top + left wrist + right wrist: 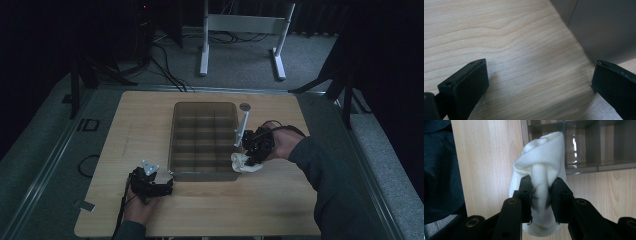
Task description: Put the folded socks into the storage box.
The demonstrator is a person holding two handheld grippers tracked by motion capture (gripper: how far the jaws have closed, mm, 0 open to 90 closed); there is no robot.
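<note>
1. Counter: light wood top, mostly bare. The work goes on at its near right part.
2. Box: smoky see-through plastic organiser, split into a grid of small compartments, all look empty. It sits mid-counter, long side running away from the person.
3. Left gripper: resting low by the box's near left corner, jaws spread wide with nothing between them; in the left gripper view just bare wood and the box wall ahead.
4. Right gripper: clamped on the cloth, at the box's near right corner. In the right gripper view both jaws pinch a bunched fold at the middle.
5. Cloth: small cream-white ribbed knit piece, maybe a sock or rag, can't tell which. Crumpled, folded over at the top, lower end bulging out under the jaws. It lies on the counter just outside the box, touching or nearly touching its right wall near the front corner.
6. Handling guess: light, soft, floppy, not fragile, not slippery. It will sag and trail when lifted, so loose ends may catch on the box rim or dividers. A pinch on the thick bunched middle looks like the best hold; an edge grab would let it unfold and dangle.
7. Small grey round thing: beyond the box's far right corner, too small to tell.
</note>
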